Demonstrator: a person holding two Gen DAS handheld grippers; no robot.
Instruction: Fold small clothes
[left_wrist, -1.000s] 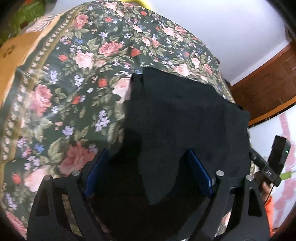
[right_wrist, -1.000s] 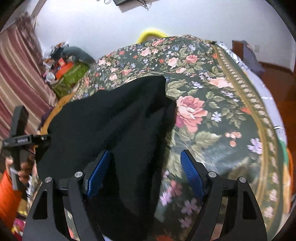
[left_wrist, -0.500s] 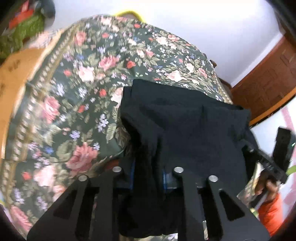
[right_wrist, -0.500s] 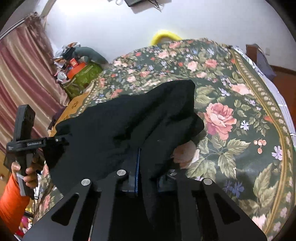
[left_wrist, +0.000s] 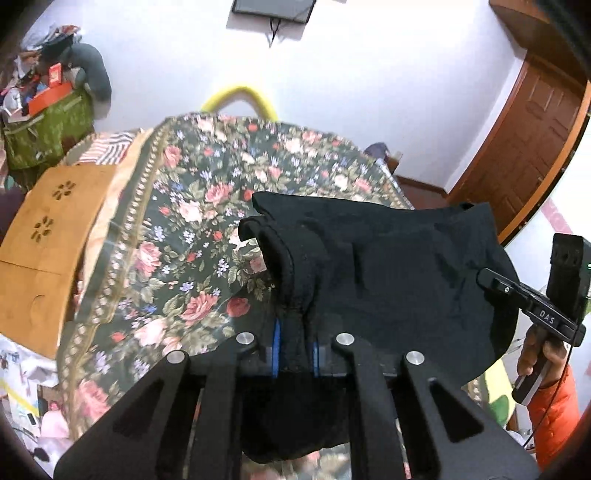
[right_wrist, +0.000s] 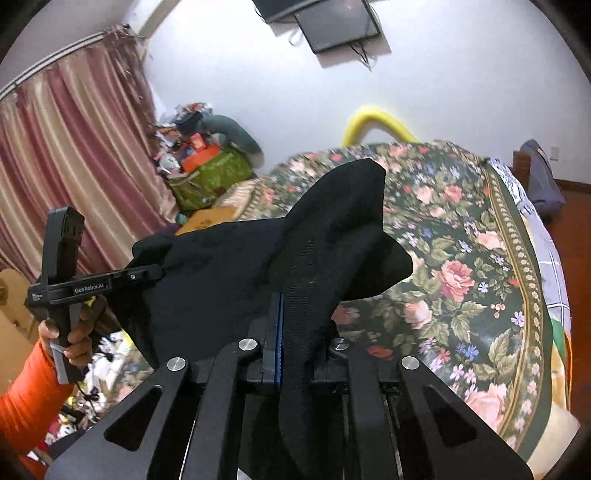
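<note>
A small black garment (left_wrist: 388, 266) hangs lifted above the floral bedspread (left_wrist: 177, 221), stretched between my two grippers. In the left wrist view my left gripper (left_wrist: 294, 332) pinches a bunched hem corner between its blue pads, its jaws still closing on the cloth. Off to the right, a hand in an orange sleeve holds the right gripper (left_wrist: 485, 277) at the far edge. In the right wrist view my right gripper (right_wrist: 291, 321) is shut on a fold of the black garment (right_wrist: 221, 280). The left gripper (right_wrist: 157, 272) grips the opposite corner there.
The floral bedspread (right_wrist: 461, 266) stretches ahead under the cloth. A wooden board (left_wrist: 48, 240) lies at the bed's left side, a green bag (left_wrist: 44, 125) with clutter behind it. A curtain (right_wrist: 74, 147) hangs left and a brown door (left_wrist: 535, 147) stands right.
Both grippers closed on the garment's near edge and rose with it. The cloth went from lying flat on the bedspread to hanging bunched between them, and both views tilted up toward the wall.
</note>
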